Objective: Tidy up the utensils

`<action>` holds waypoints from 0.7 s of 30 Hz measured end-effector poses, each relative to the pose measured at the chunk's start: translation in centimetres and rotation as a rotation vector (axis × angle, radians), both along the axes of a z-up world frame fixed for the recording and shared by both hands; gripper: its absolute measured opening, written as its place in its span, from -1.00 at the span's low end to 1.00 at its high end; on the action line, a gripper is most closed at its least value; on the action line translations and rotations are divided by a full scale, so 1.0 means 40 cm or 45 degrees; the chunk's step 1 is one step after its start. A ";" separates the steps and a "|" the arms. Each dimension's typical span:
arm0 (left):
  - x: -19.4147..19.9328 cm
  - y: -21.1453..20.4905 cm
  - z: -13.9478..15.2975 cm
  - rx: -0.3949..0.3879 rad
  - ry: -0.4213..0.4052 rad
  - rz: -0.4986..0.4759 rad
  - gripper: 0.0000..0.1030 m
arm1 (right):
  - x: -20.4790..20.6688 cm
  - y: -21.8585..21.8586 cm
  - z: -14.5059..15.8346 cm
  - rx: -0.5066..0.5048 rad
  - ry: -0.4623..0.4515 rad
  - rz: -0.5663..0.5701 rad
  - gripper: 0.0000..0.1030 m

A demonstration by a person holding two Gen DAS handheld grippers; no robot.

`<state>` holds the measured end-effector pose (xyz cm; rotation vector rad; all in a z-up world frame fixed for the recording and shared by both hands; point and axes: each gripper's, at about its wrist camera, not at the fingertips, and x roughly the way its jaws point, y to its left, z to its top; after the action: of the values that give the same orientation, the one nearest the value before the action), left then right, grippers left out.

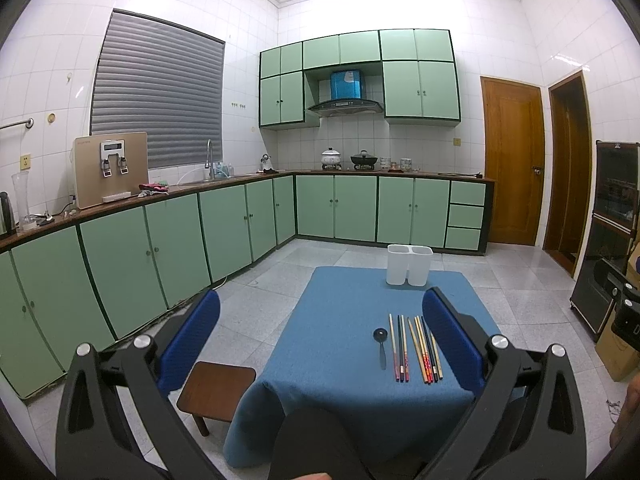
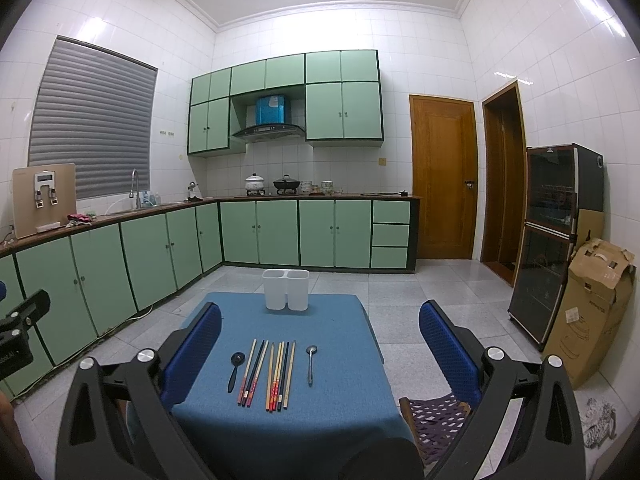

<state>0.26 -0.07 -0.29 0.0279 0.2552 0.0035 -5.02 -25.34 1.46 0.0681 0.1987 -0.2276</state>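
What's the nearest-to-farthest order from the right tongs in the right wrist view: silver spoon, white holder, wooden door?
1. silver spoon, on the blue cloth between the open right tongs.
2. white holder, at the table's far edge.
3. wooden door, shut, at the back wall on the right.

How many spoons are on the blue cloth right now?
2. The black spoon lies left of the chopsticks; the metal spoon lies right of them. In the left wrist view, the gripper finger hides the metal one. None seems hidden elsewhere.
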 end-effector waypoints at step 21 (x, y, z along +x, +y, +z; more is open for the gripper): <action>0.000 -0.001 0.003 -0.002 -0.002 0.001 0.91 | 0.000 -0.002 0.000 0.000 0.002 0.001 0.88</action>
<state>0.25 -0.12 -0.18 0.0259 0.2536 0.0043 -5.04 -25.40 1.45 0.0675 0.1999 -0.2265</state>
